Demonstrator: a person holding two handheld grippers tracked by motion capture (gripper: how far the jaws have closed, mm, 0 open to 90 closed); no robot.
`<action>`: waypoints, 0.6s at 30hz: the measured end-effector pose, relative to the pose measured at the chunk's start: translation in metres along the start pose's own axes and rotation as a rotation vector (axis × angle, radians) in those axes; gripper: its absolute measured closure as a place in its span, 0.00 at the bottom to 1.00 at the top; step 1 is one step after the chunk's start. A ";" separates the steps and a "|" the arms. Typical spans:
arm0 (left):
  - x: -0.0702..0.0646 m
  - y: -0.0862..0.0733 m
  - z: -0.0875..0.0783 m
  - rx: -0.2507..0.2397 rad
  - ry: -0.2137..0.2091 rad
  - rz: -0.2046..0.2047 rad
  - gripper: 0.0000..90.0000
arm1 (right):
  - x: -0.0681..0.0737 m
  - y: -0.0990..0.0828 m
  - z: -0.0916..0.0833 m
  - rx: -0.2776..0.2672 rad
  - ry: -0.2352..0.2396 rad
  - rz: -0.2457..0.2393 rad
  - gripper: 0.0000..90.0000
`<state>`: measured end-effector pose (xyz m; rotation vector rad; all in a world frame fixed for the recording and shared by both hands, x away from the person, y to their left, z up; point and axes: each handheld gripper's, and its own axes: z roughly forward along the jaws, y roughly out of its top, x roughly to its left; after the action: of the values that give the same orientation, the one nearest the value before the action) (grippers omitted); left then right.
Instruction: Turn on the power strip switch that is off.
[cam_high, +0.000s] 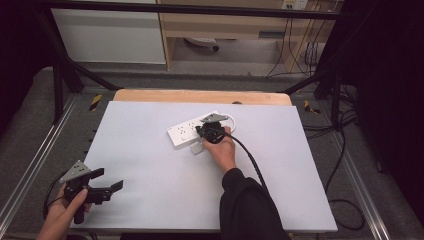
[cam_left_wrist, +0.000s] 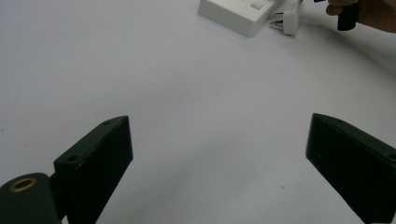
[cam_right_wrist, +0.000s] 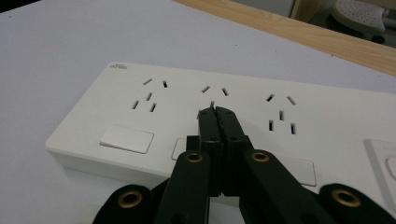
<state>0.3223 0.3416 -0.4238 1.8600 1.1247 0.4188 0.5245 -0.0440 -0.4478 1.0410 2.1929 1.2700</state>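
The right gripper (cam_right_wrist: 215, 111) has its jaws pressed flat together with nothing between them, tips resting over the middle socket group of the power strip (cam_right_wrist: 140, 116). My guess is that it is pressing or poking at the strip, perhaps a rocker switch (cam_right_wrist: 127, 139). If it pushes off-centre, the light plastic body could skid on the smooth table (cam_high: 150, 150) or tip at its near edge. A narrow tip could also slide into a socket slot and jam, and a sideways shove could knock the loose plug (cam_left_wrist: 289, 18) lying just beside the strip's near side.

In the high view the strip sits a little toward twelve o'clock from the table's centre, its long axis running from about eight to two o'clock. It is a flat white block of glossy hard plastic with rounded corners, three groups of thin dark slots and flush rectangular switches in front of them. The plug is white too, small and blocky, with bare metal prongs. The table top is a matte, pale sheet with a strip of wood showing at its twelve o'clock edge.

The left gripper (cam_high: 107, 184) rests at seven o'clock, well apart from the strip, jaws spread wide and holding nothing. Its jaws are matte black slabs with small screw holes and brass-ringed pivots
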 end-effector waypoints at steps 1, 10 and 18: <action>0.000 0.000 0.000 0.000 0.000 0.000 0.08 | 0.000 0.000 0.000 0.000 0.000 0.000 1.00; 0.000 0.000 0.000 0.000 0.000 0.000 0.08 | 0.000 0.000 0.000 0.002 0.008 0.017 1.00; 0.000 0.000 0.000 0.000 0.000 0.001 0.08 | 0.000 0.000 0.000 0.002 0.010 0.028 1.00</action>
<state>0.3222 0.3416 -0.4238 1.8602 1.1243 0.4196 0.5245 -0.0441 -0.4480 1.0725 2.1943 1.2878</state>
